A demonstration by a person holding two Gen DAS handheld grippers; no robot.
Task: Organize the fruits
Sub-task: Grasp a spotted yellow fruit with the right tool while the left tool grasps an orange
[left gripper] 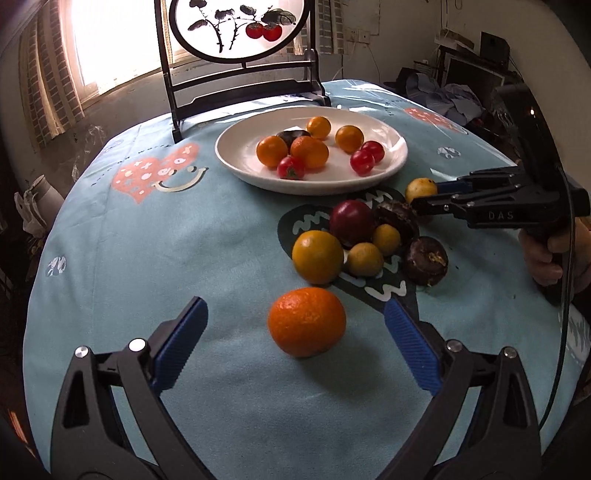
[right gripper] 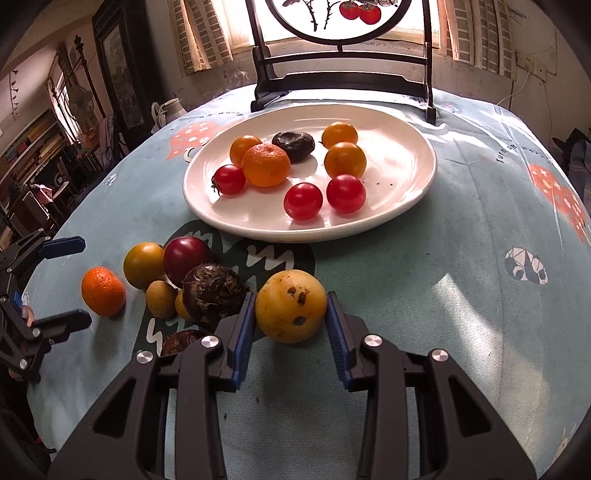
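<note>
A white plate holds several small oranges, red tomatoes and one dark fruit. A loose pile of fruit lies on the cloth in front of it: a red plum, yellow-green fruits, dark wrinkled fruits. My left gripper is open, with a tangerine on the cloth between its blue pads, untouched. My right gripper is shut on a spotted yellow fruit at the pile's edge.
A black-framed round screen with painted persimmons stands behind the plate. The blue patterned cloth covers a round table. Cluttered room lies beyond the table edges.
</note>
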